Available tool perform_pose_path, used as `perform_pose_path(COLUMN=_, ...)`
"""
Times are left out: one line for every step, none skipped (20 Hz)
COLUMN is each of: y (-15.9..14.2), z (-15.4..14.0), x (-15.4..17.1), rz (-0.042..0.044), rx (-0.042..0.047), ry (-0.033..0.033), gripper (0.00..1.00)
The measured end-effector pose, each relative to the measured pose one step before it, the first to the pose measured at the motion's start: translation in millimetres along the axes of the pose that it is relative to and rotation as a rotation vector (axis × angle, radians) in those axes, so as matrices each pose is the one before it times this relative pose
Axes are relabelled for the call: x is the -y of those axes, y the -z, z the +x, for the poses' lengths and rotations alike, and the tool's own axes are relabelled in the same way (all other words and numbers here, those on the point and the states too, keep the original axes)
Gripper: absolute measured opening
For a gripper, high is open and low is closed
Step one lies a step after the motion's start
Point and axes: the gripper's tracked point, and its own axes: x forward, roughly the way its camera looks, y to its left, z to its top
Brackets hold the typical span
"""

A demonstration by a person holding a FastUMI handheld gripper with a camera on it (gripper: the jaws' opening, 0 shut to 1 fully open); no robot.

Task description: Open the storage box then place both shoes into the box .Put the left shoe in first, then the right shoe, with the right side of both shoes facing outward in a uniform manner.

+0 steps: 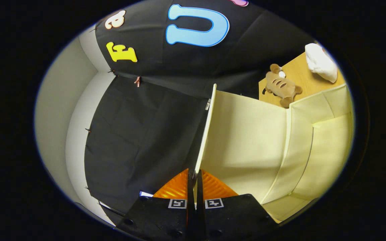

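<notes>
Black cloth wall fills the backdrop, white wall off to one side. Gripper is pinched nearly closed on the thin edge of the storage box lid, one finger on each face of the panel. Lid stands swung up, seen edge-on, running straight away from the fingers. Storage box is pale cream, its inside open just beside and beyond the fingers, back wall and side panel visible. Past the box, a wooden counter carries a brown plush toy lying down and a white cloth bundle near it
</notes>
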Motion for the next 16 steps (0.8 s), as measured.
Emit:
perform_pose_path(y=3.55, z=7.26, x=2.91, rz=-0.01557, rx=0.00386, ry=0.01202, gripper=0.05)
perform_pose_path(y=3.97, z=5.88, x=1.8, rz=-0.01631, rx=0.00011, ry=0.0198, gripper=0.1)
perform_pose_path(y=2.5, z=2.38, x=4.32, rz=-0.01959, rx=-0.00034, ry=0.02317, gripper=0.12)
perform_pose_path(y=4.37, z=2.87, x=7.85, rz=-0.02208, rx=-0.00092, ry=0.03378, gripper=0.27)
perform_pose_path(y=1.95, z=2.3, x=7.81, rz=-0.01807, rx=0.00081, ry=0.03068, gripper=0.42)
perform_pose_path(y=2.55, z=0.44, x=3.35, rz=-0.01017, rx=-0.00243, ry=0.01398, gripper=0.58)
perform_pose_path(y=0.94, z=-0.15, x=-0.14, rz=-0.00272, rx=0.00306, ry=0.00322, gripper=0.62)
perform_pose_path(y=-0.52, z=-2.08, x=-1.1, rz=-0.00024, rx=0.00879, ry=0.00363, gripper=0.7)
perform_pose_path(y=-1.9, z=-0.75, x=0.61, rz=-0.00321, rx=0.00906, ry=0.00331, gripper=0.72)
perform_pose_path(y=0.12, z=-1.04, x=0.57, rz=-0.00202, rx=0.00593, ry=-0.00043, gripper=0.74)
perform_pose_path(y=-0.02, z=-2.05, x=-1.1, rz=-0.0019, rx=0.00177, ry=-0.00054, gripper=0.75)
perform_pose_path(y=-0.11, z=-3.33, x=-3.24, rz=-0.00246, rx=-0.00081, ry=0.00076, gripper=0.75)
perform_pose_path(y=-1.08, z=-3.3, x=-1.28, rz=-0.00801, rx=0.00379, ry=0.00298, gripper=0.77)
perform_pose_path(y=-2.25, z=-4.81, x=0.58, rz=-0.01398, rx=0.00768, ry=0.00716, gripper=0.8)
perform_pose_path(y=-2.89, z=-5.86, x=0.45, rz=-0.01794, rx=0.00971, ry=0.00621, gripper=0.8)
perform_pose_path(y=-0.81, z=-6.82, x=-0.21, rz=-0.0199, rx=0.00636, ry=0.00548, gripper=0.8)
